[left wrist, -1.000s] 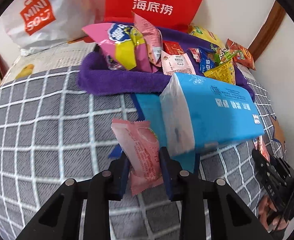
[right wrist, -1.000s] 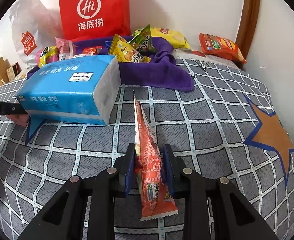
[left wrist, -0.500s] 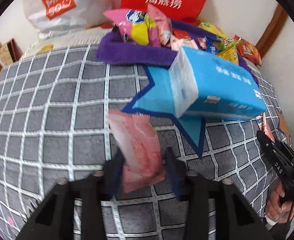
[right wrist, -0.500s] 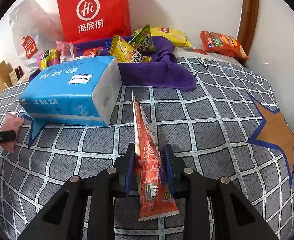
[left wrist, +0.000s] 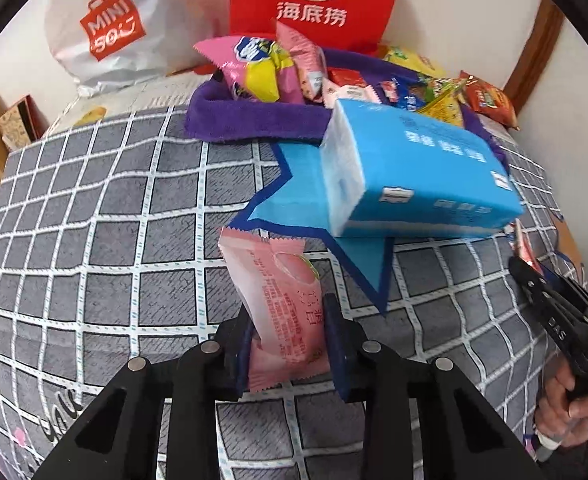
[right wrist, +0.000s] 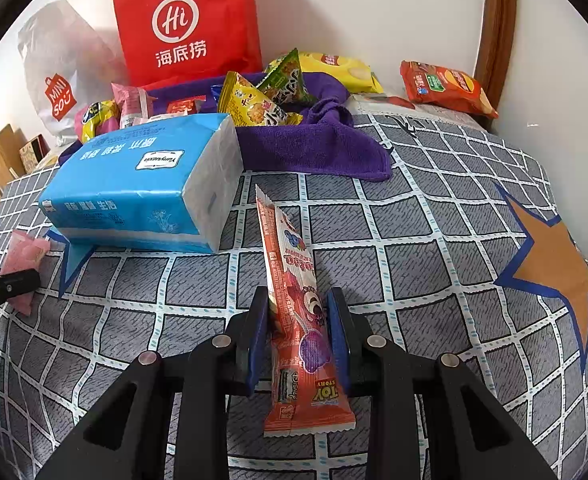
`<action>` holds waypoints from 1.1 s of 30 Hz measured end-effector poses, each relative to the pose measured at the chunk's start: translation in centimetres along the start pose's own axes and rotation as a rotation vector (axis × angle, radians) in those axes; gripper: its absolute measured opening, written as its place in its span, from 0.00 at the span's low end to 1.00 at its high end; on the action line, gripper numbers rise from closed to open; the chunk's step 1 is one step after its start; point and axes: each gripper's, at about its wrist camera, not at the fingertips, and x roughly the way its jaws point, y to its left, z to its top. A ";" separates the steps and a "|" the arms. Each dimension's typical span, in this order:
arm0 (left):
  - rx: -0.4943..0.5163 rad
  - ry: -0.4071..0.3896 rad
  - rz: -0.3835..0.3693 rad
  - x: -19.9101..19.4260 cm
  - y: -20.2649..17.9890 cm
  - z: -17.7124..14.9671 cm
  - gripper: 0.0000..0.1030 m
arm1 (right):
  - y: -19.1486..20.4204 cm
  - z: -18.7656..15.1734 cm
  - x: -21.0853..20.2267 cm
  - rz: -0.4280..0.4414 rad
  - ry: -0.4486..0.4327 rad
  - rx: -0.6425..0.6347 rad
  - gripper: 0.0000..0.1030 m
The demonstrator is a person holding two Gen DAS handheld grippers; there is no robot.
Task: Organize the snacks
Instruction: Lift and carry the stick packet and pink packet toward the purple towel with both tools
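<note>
Altogether two grippers, left gripper (left wrist: 288,332) clamping one pink packet (left wrist: 280,300), right gripper (right wrist: 297,320) one orange.

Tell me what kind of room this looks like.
Probably a bedroom at home: a checked bedspread over what looks like a bed, a wooden headboard against the wall, shopping bags propped behind.
</note>
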 end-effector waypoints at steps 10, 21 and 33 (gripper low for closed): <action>0.070 -0.026 -0.101 -4.1 -0.3 1.1 0.29 | 0.5 0.3 -2.8 -0.019 -0.017 0.036 0.21; 0.093 -0.092 -0.171 -7.5 -0.7 3.1 0.29 | 2.8 3.0 -8.4 -0.047 -0.093 0.022 0.21; 0.096 -0.139 -0.177 -10.0 -0.2 4.5 0.29 | 4.1 5.3 -11.1 -0.085 -0.100 -0.012 0.21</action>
